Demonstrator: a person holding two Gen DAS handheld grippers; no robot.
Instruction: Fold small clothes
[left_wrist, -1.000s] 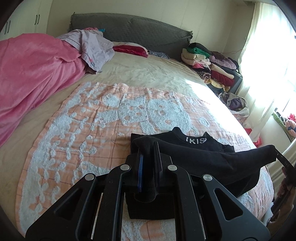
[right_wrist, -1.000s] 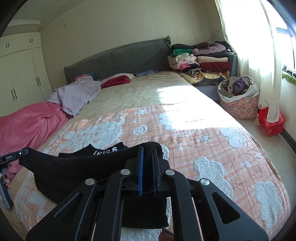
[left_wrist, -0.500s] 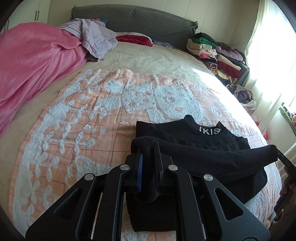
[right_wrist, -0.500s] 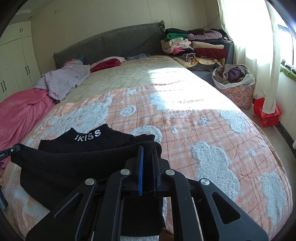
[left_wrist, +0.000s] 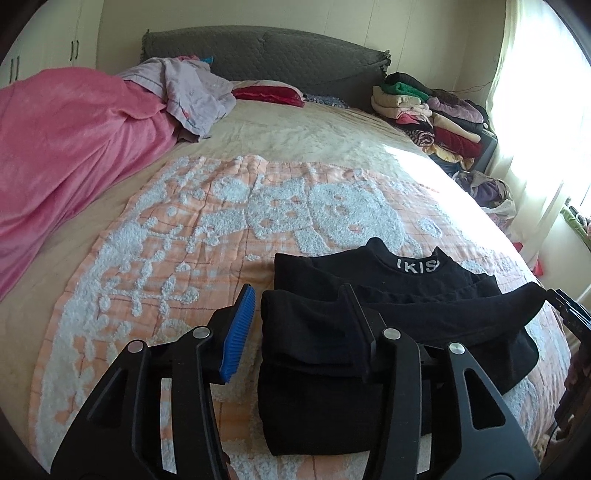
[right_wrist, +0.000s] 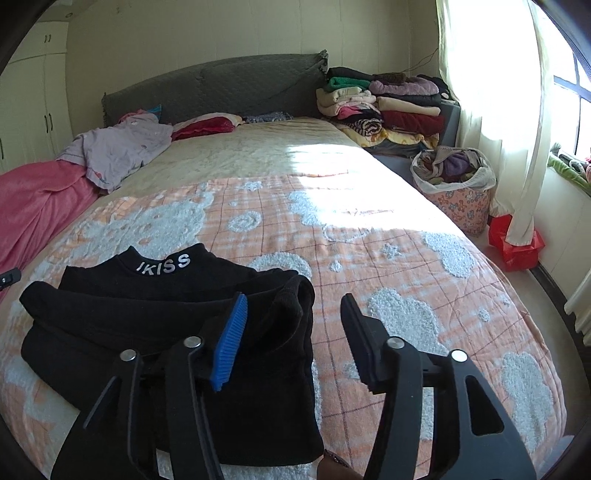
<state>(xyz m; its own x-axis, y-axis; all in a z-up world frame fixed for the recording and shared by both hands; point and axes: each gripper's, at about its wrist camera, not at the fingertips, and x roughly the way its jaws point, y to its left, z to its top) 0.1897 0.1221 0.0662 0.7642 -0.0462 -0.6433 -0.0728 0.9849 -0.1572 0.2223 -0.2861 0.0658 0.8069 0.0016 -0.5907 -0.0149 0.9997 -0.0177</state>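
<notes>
A black top (left_wrist: 369, 306) with "IKISS" on its collar (right_wrist: 164, 263) lies on the peach and white bedspread (left_wrist: 177, 236), its lower part folded up over the body. My left gripper (left_wrist: 299, 317) has its jaws opening. The fold's left corner sits between them, resting against the black finger (left_wrist: 356, 314) and apart from the blue pad (left_wrist: 240, 328). My right gripper (right_wrist: 293, 325) is opening too, with the fold's right corner (right_wrist: 291, 295) lying loose beside its blue pad (right_wrist: 231, 343). Each gripper's tip shows at the edge of the other's view.
A pink blanket (left_wrist: 55, 147) and a lilac garment (left_wrist: 192, 96) lie at the bed's far left. Folded clothes (right_wrist: 388, 107) are stacked by the grey headboard (right_wrist: 221, 88). A floral basket (right_wrist: 458, 192) and a red bag (right_wrist: 513, 240) stand on the floor under the curtain.
Both grippers were shut on the black top's folded edge and now stand apart from it. The edge has sunk onto the garment's body.
</notes>
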